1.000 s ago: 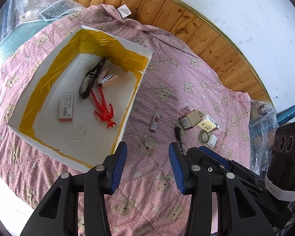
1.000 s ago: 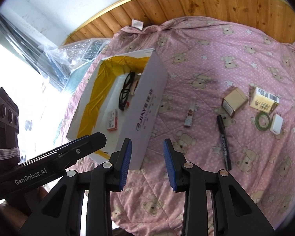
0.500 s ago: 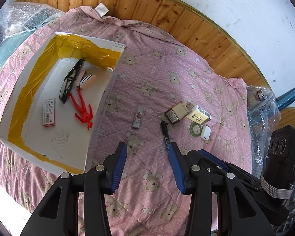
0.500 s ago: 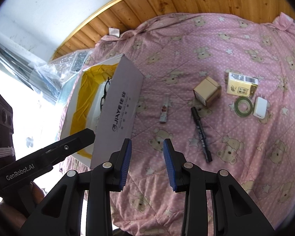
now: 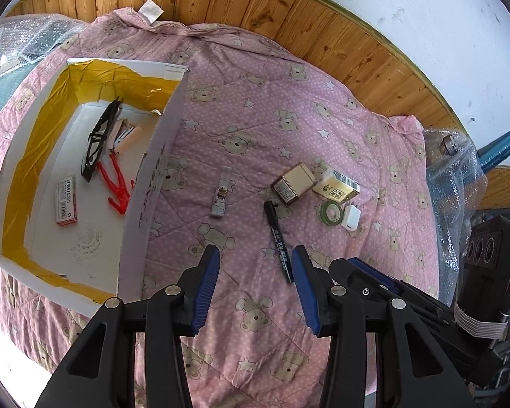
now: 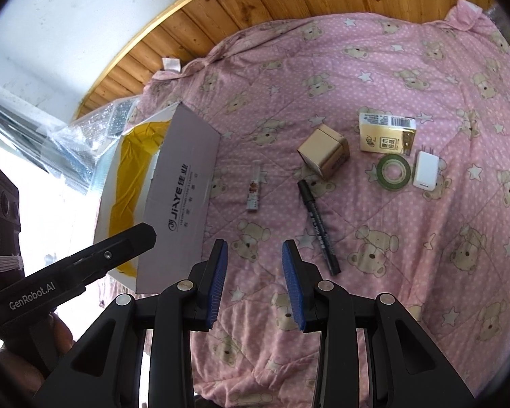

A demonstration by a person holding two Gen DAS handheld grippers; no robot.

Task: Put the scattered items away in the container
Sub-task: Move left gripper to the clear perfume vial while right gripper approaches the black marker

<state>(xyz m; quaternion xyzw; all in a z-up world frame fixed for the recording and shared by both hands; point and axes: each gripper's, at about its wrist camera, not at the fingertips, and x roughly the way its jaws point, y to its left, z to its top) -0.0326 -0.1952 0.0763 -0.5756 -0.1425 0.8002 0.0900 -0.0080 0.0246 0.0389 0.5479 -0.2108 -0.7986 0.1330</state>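
Ahead of the left tool (image 5: 255,285), spread and empty above a pink quilt (image 5: 289,102), a white box (image 5: 153,176) holds glasses (image 5: 98,142), a red figure (image 5: 115,183) and an eraser (image 5: 66,200); a marker (image 5: 278,241) lies just beyond. Right wrist view: right tool (image 6: 255,282), spread, empty; marker (image 6: 318,226), tape roll (image 6: 394,171), charger (image 6: 425,171), two cartons (image 6: 324,151) on the quilt.

Item count, by location.

In the box (image 5: 154,156), one unit: one pair of black glasses (image 5: 98,142), one red plastic figure (image 5: 117,183), one small red-and-white packet (image 5: 66,200), one cream-handled item (image 5: 127,137).

On the pink quilt (image 5: 261,115), six loose items: one black marker (image 6: 318,226), one small tube (image 6: 254,188), one tan cube box (image 6: 324,151), one yellow carton (image 6: 386,136), one green tape roll (image 6: 394,171), one white charger plug (image 6: 425,171).
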